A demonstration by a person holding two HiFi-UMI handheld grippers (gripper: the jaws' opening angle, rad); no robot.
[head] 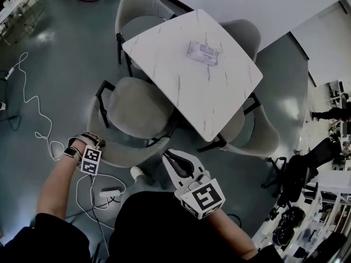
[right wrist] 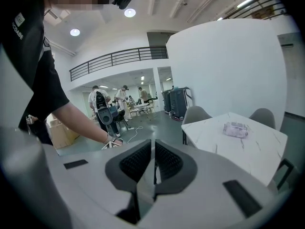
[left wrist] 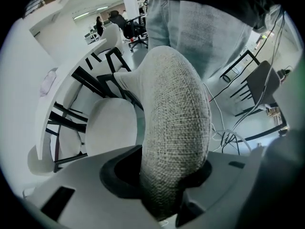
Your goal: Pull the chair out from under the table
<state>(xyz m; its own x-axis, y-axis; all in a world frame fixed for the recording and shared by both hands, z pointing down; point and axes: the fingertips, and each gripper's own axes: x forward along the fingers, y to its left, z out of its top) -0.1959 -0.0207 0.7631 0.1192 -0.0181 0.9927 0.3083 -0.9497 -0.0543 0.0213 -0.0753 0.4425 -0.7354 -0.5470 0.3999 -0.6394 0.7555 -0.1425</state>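
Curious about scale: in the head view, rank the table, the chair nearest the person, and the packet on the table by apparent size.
Largest: table
Then: chair
Smallest: packet
None look alike.

Bright, even overhead light; ceiling lights [right wrist: 130, 12] blown out, soft glare on floor [head: 46, 37]. Gripper views fisheye, black corners, edges warped. Little blur.

Head view steeply downward, right gripper view level, both onto table [head: 181, 75].
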